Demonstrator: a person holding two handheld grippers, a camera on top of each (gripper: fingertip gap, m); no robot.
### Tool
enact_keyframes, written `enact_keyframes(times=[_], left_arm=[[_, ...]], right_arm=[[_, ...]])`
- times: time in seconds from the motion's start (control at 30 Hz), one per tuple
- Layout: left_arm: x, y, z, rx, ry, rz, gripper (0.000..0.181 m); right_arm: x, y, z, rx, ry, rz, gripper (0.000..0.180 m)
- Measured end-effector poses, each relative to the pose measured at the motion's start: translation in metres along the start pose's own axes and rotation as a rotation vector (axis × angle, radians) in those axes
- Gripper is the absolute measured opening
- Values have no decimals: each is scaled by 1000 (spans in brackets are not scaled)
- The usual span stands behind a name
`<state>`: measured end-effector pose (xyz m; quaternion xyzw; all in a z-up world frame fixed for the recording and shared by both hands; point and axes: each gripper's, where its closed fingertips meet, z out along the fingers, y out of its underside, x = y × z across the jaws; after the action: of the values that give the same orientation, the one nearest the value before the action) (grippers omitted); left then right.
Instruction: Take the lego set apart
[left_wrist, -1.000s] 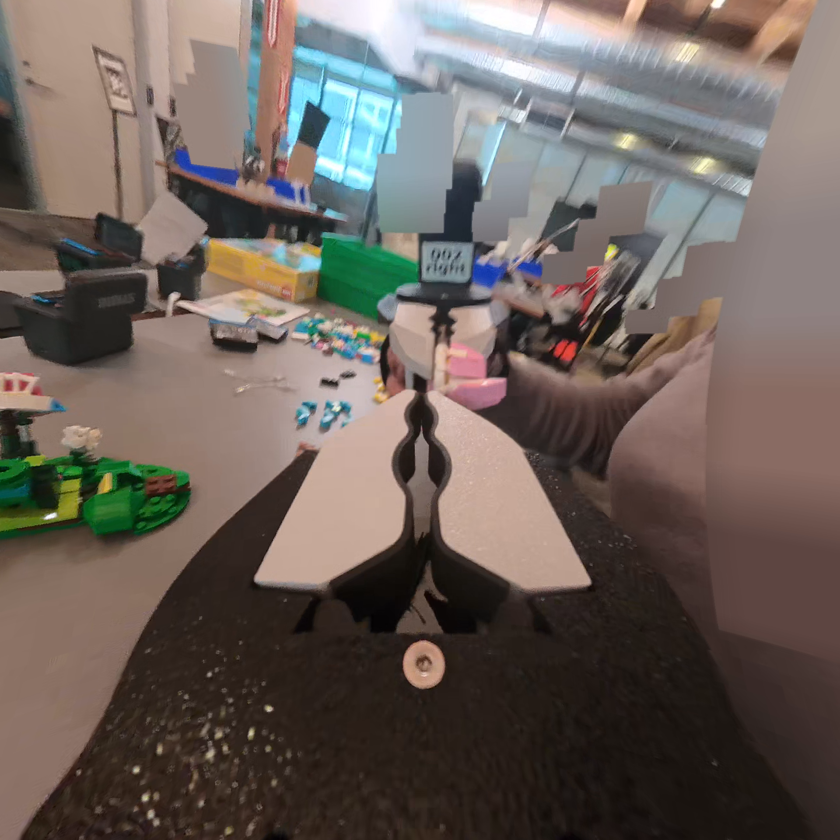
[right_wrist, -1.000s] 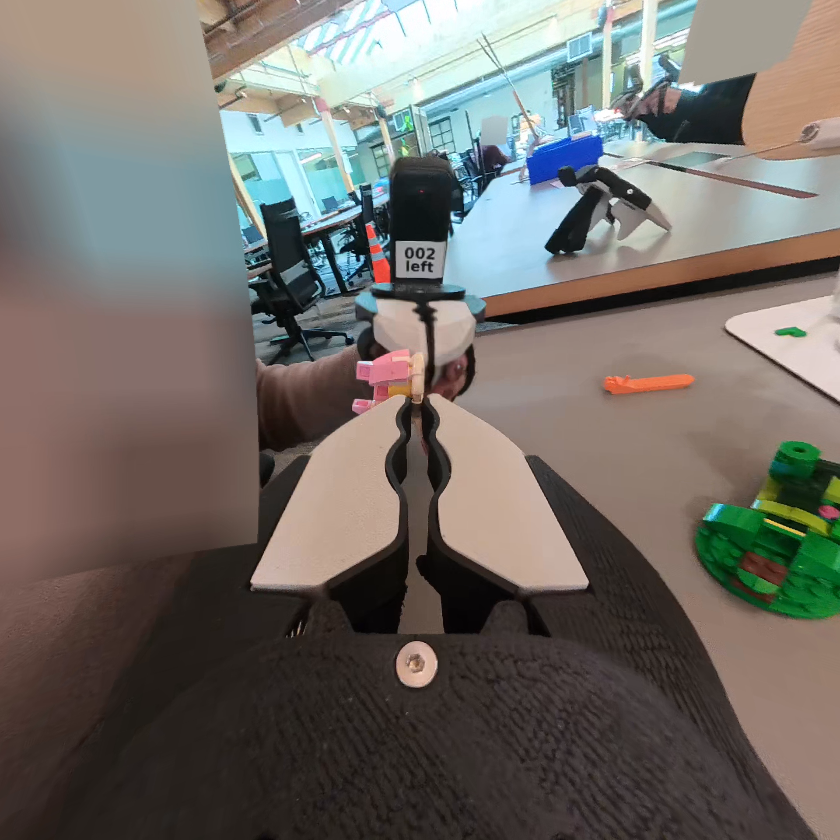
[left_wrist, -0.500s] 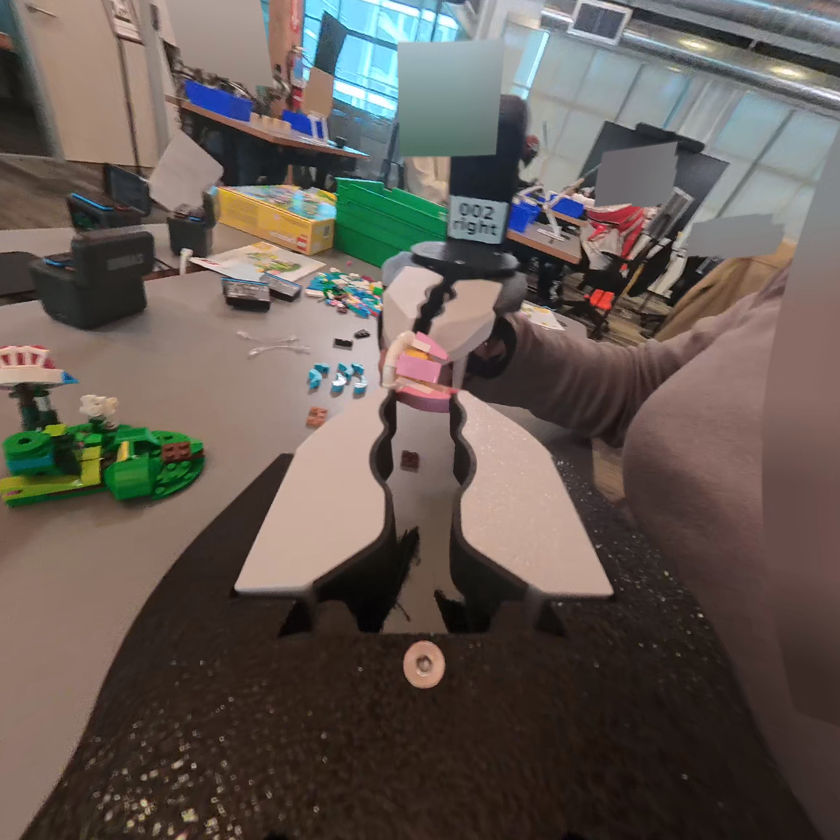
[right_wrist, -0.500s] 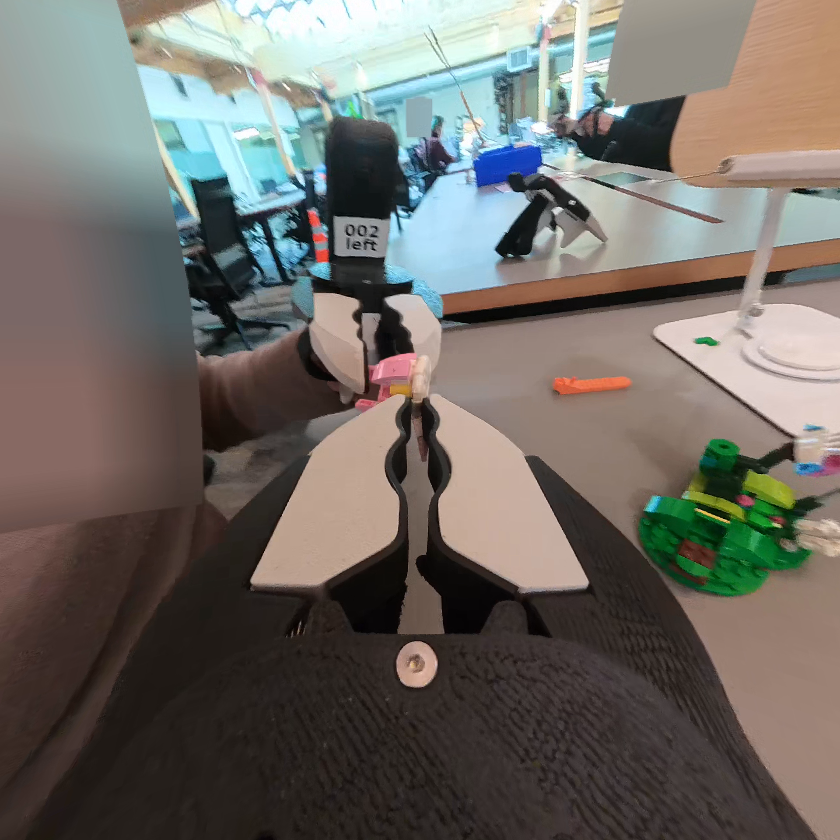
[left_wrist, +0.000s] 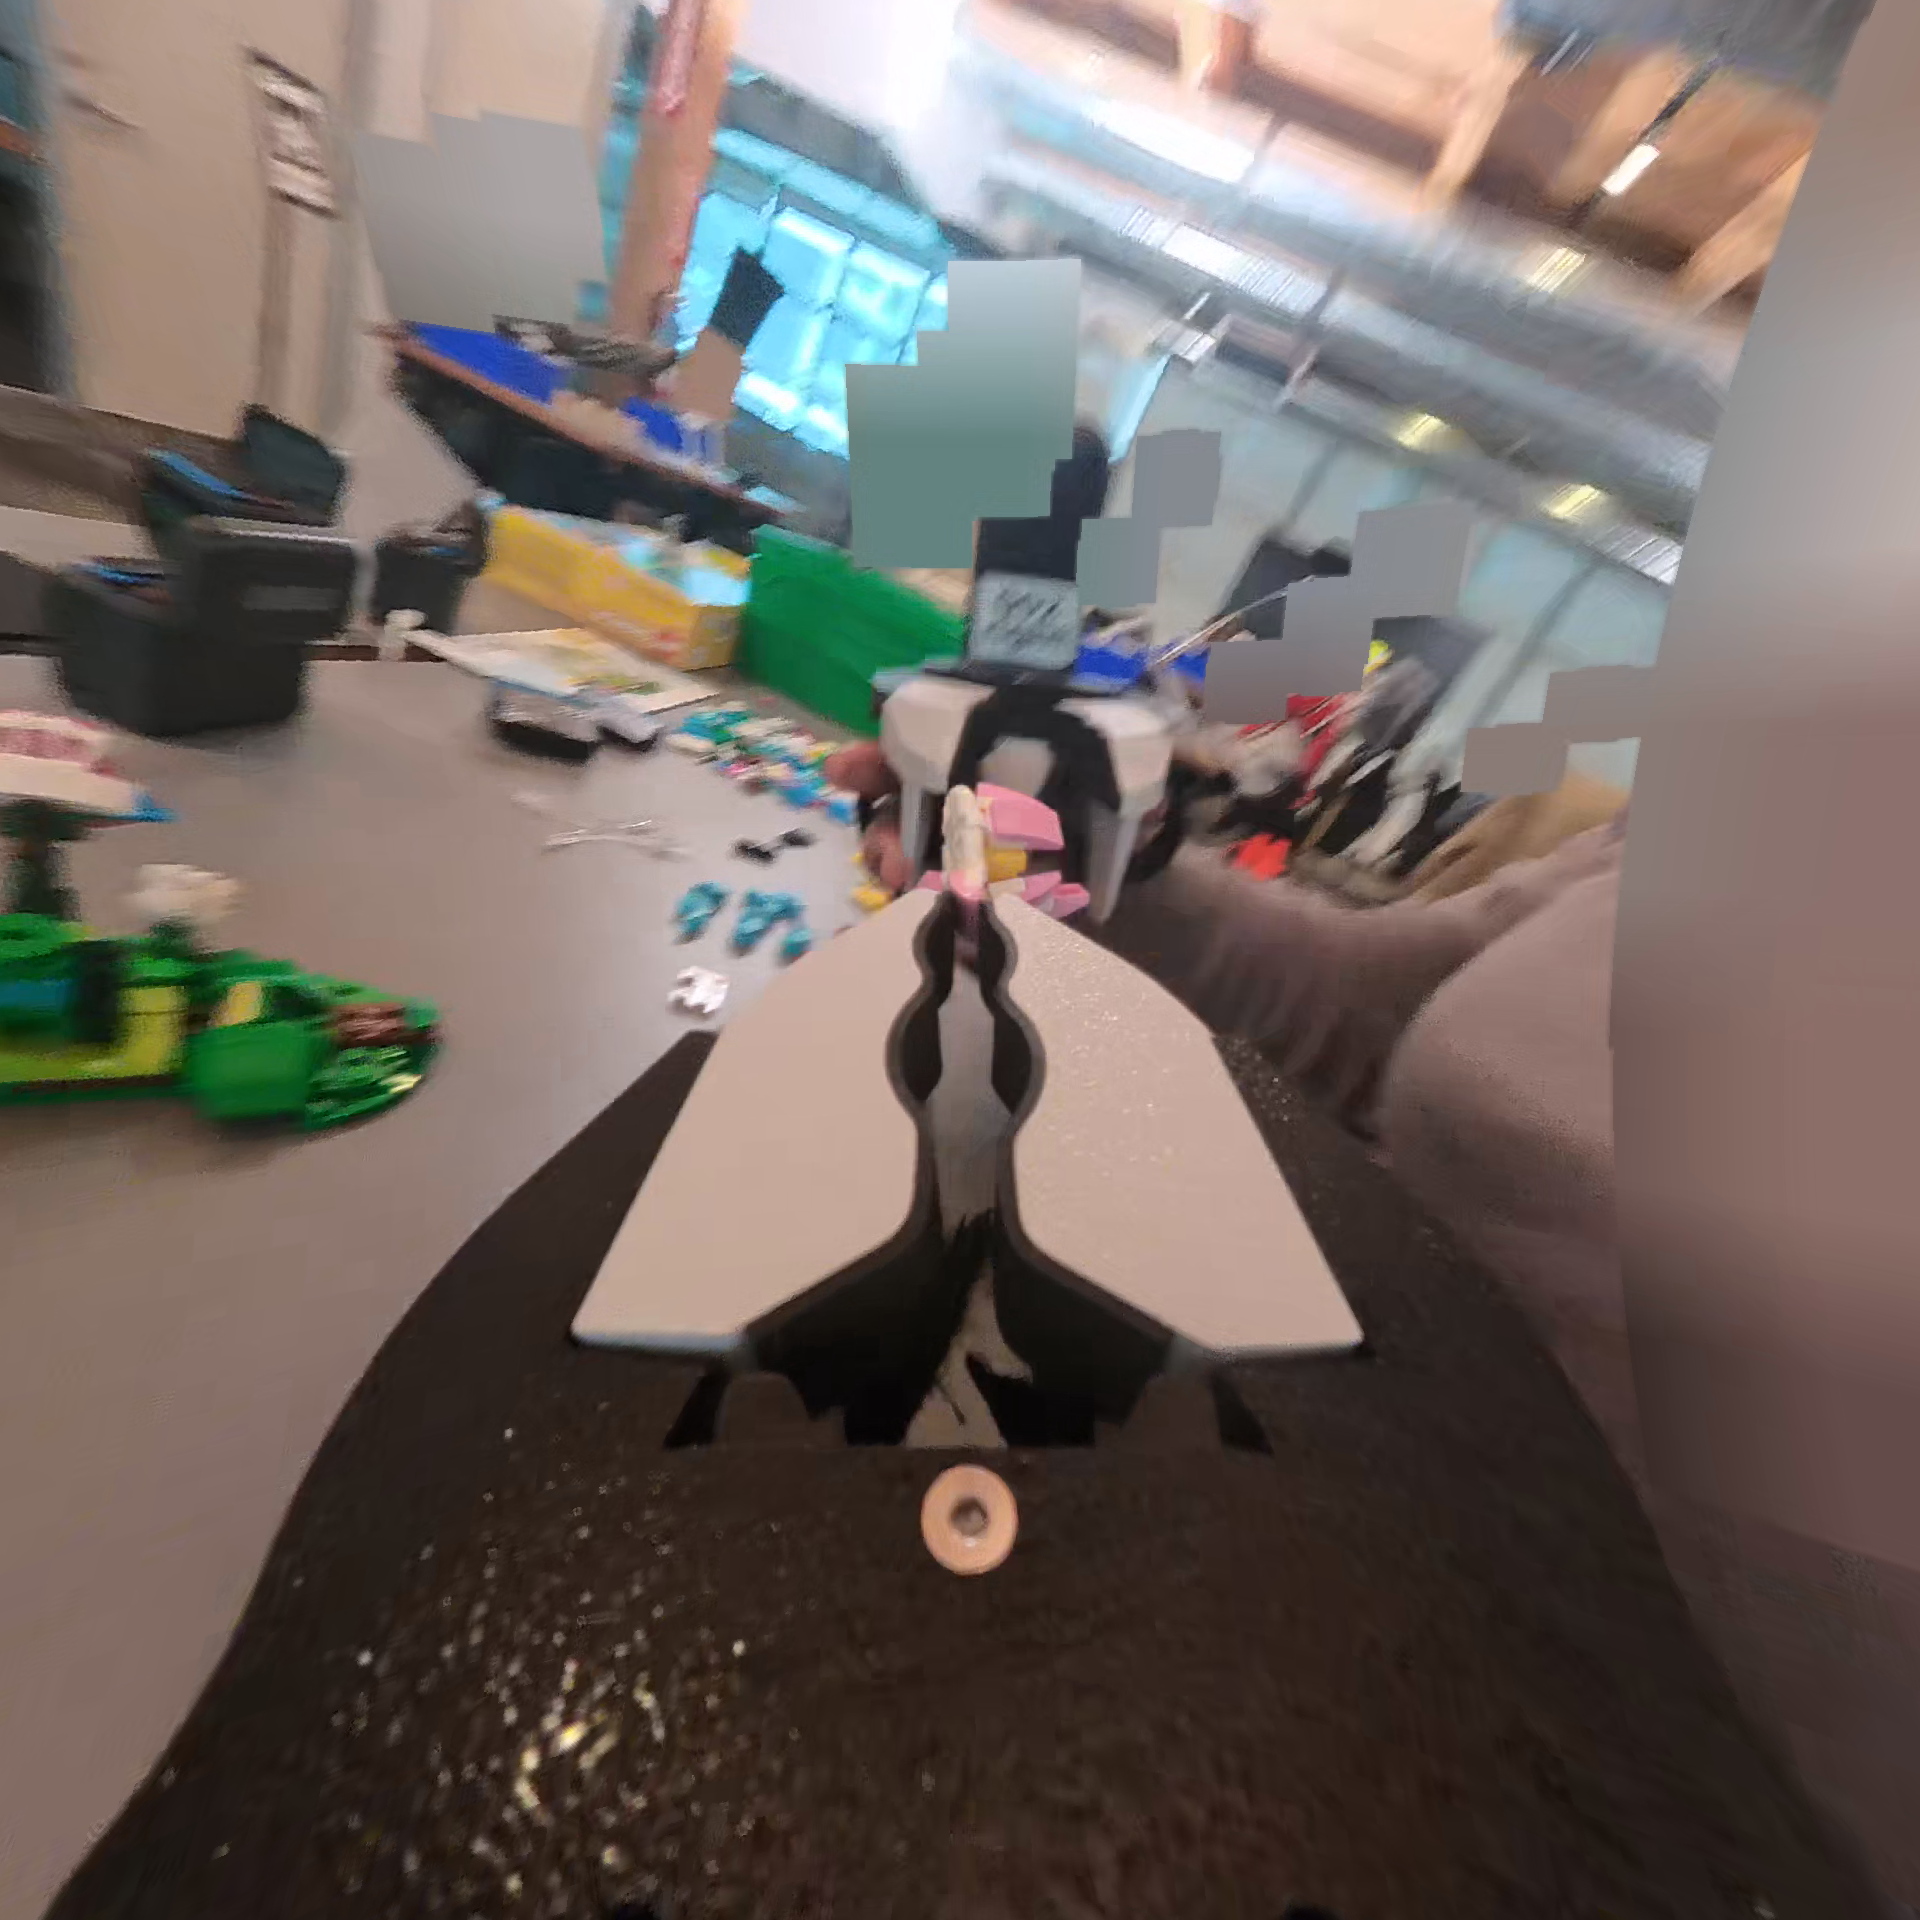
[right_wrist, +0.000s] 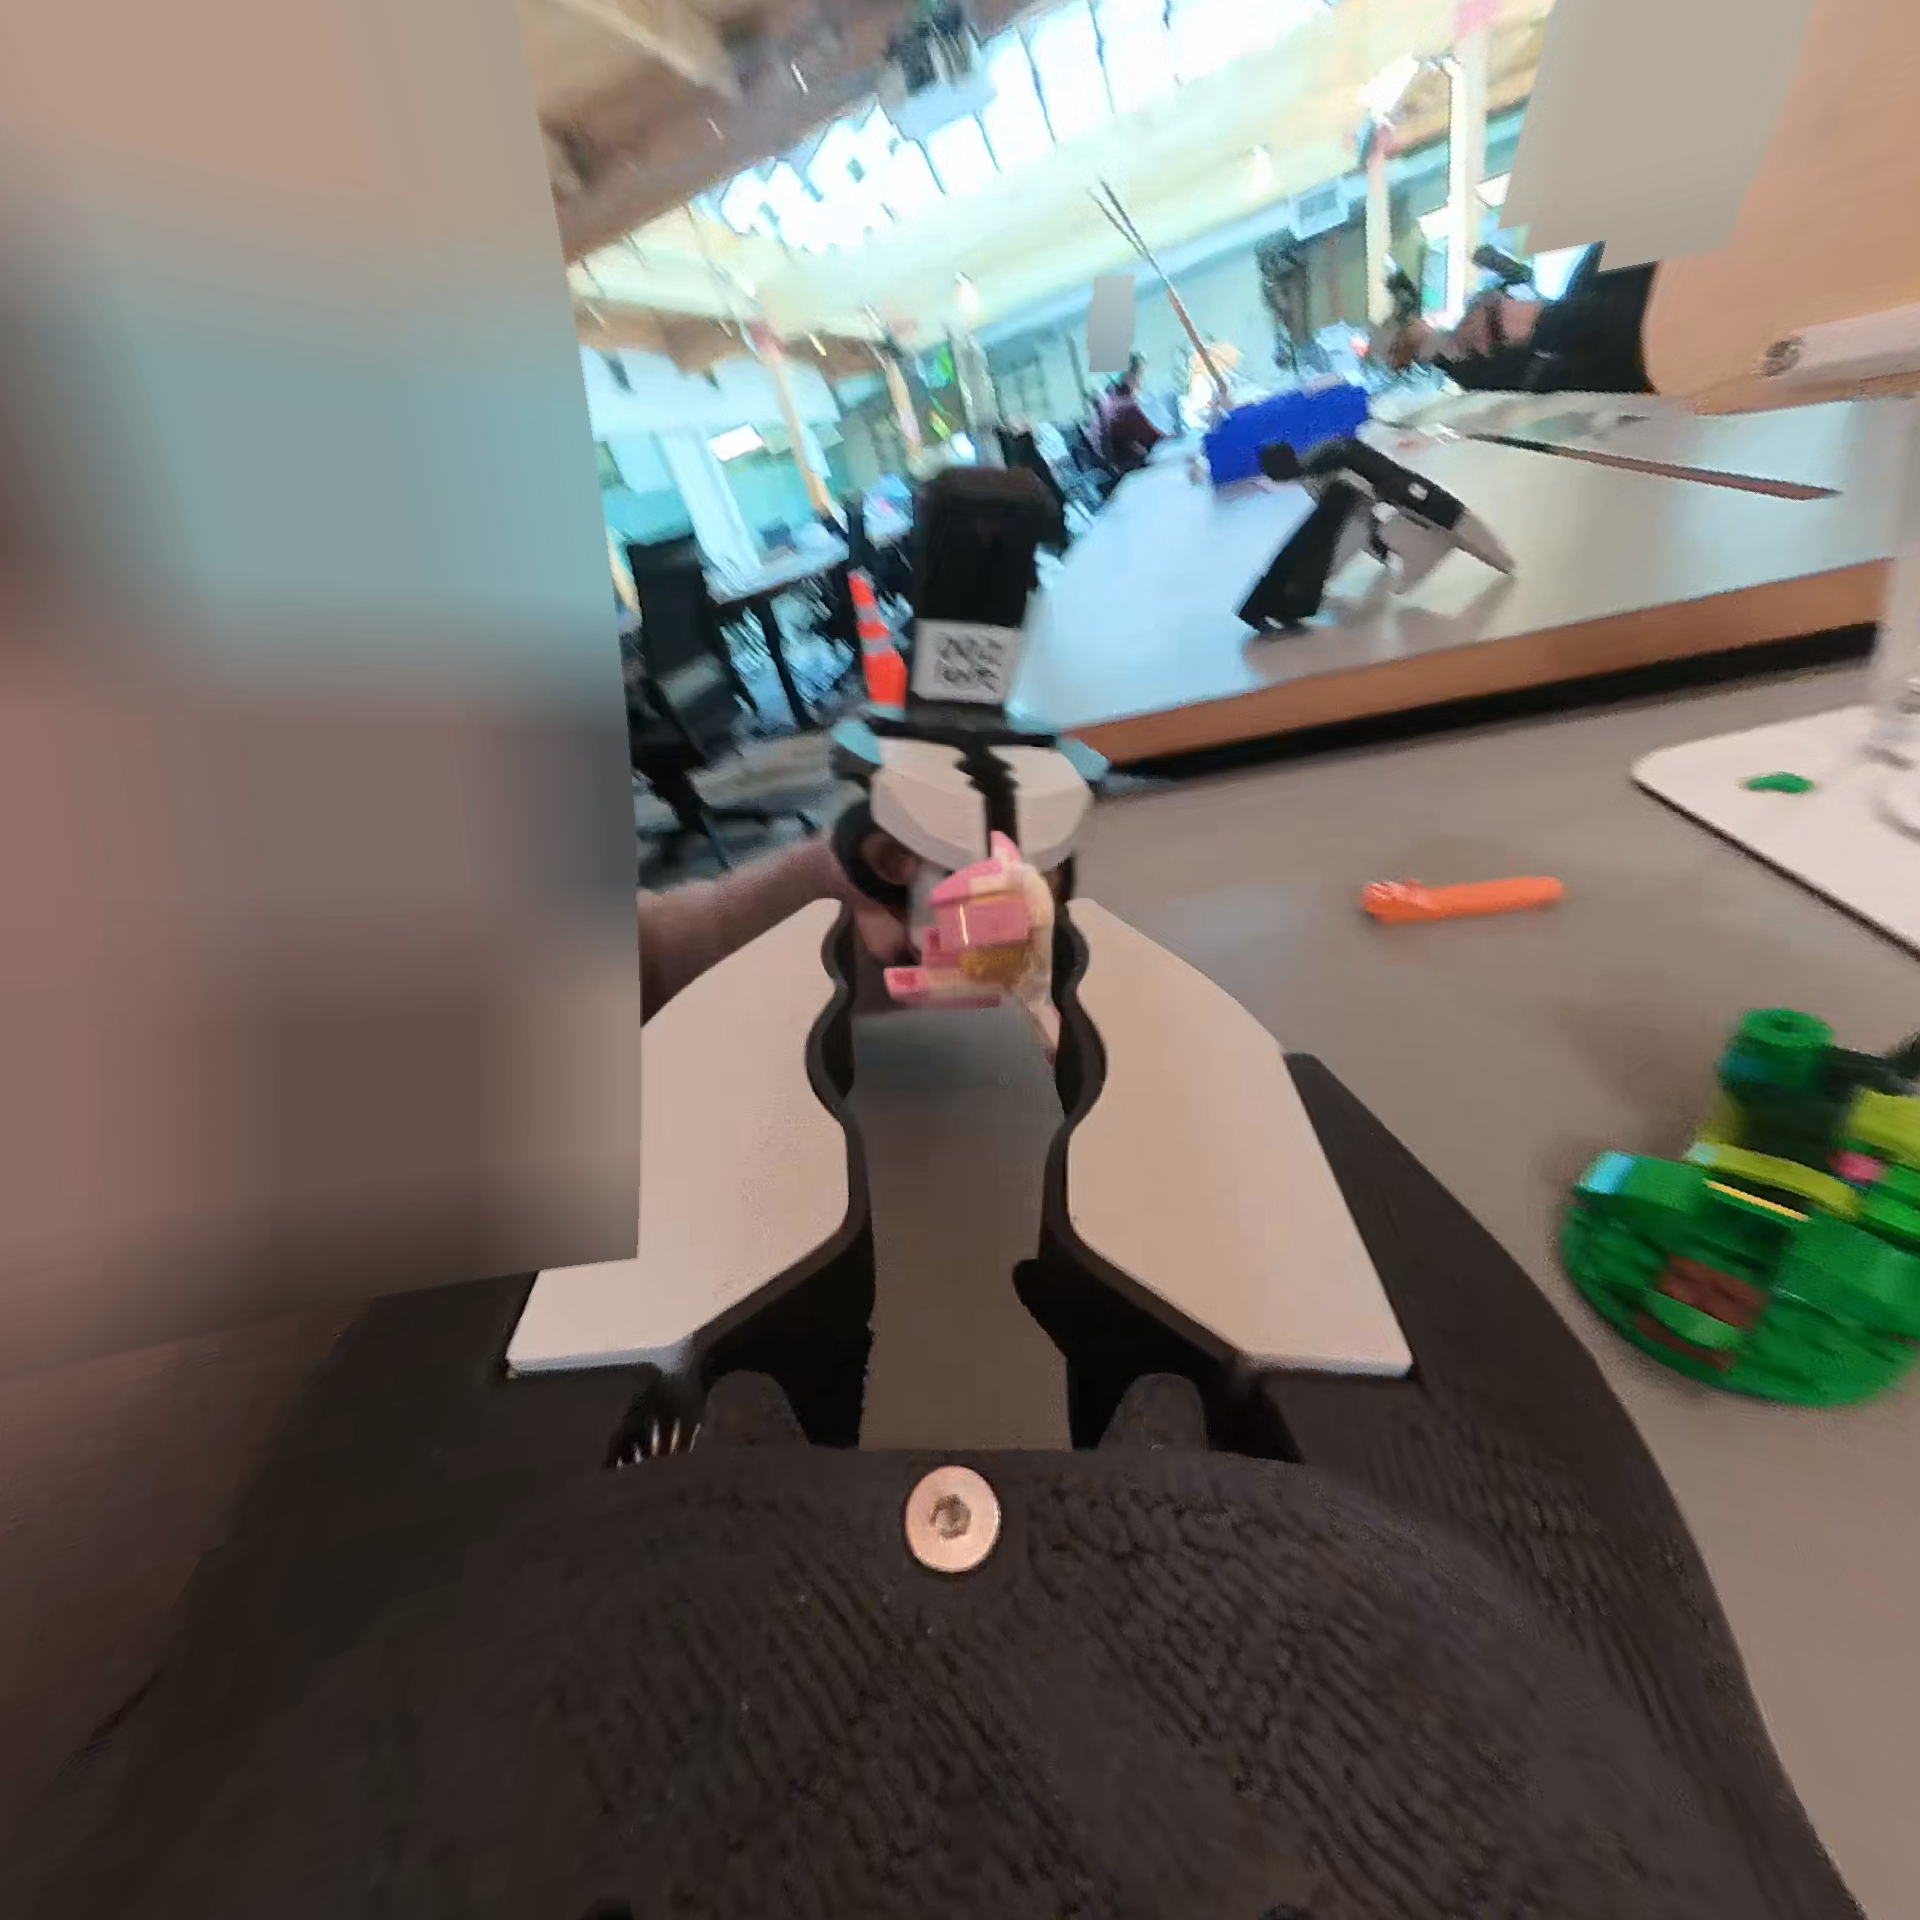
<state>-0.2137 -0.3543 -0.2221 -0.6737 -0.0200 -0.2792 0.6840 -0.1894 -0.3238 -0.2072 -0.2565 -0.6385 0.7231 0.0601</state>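
Observation:
A small pink, yellow and cream lego piece (left_wrist: 1013, 836) is held in the air between the two grippers. My left gripper (left_wrist: 964, 902) is shut on its cream edge. My right gripper (right_wrist: 956, 925) is open, with its jaws apart on either side of the piece (right_wrist: 971, 925), not touching it as far as I can tell. The rest of the lego set, a green round base (left_wrist: 239, 1039) with a plant and a red and white top, stands on the grey table at the left. It also shows in the right wrist view (right_wrist: 1766, 1268).
Loose small bricks (left_wrist: 748, 920) lie on the table (left_wrist: 343, 1299) beyond the base. Black cases (left_wrist: 187, 634), a yellow box (left_wrist: 613, 592) and green bins (left_wrist: 842, 634) stand at the back. An orange brick separator (right_wrist: 1465, 896) and a white lamp base (right_wrist: 1787, 800) lie at the right. Left tips to right tips: about 5 cm. Left tips and right tips are each some 20 cm from the green round base (left_wrist: 239, 1039). Look for it in the right wrist view (right_wrist: 1698, 1190) too.
Half a second ago my right gripper held the pink piece and my left was open. Now my left is shut on the piece and my right has opened.

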Motion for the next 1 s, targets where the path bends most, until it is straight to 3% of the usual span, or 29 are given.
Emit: enact_keyframes(times=[0.03, 0.17, 0.23, 0.43, 0.5, 0.53, 0.6, 0.67, 0.73, 0.8, 1.0], left_arm=[[-1, 5, 1, -45, -42, 65, 4], [9, 17, 8, -166, -57, 219, 4], [14, 19, 10, -193, -38, 242, 4], [11, 21, 11, -202, -88, 280, 6], [7, 28, 14, -275, -147, 344, 46], [6, 33, 16, -332, -167, 388, 48], [5, 43, 20, -422, -200, 498, 39], [-3, 43, 21, -471, -274, 605, 10], [-1, 44, 21, -489, -259, 658, 6], [3, 42, 20, -456, -225, 615, 6], [4, 34, 17, -233, -93, 155, 8]], right_arm=[[3, 3, 0, -49, 37, -42, 35], [1, 24, 10, -274, 56, -160, 41], [-3, 34, 12, -366, 26, -183, 30], [-4, 44, 11, -495, 30, -257, 24], [-1, 49, 11, -545, 69, -313, 24], [-1, 51, 11, -567, 79, -335, 24], [-1, 53, 12, -608, 98, -376, 24], [0, 55, 12, -653, 123, -425, 23], [1, 56, 11, -696, 146, -499, 23], [-1, 54, 12, -718, 164, -583, 23], [2, 48, 18, -736, 292, -887, 23]])
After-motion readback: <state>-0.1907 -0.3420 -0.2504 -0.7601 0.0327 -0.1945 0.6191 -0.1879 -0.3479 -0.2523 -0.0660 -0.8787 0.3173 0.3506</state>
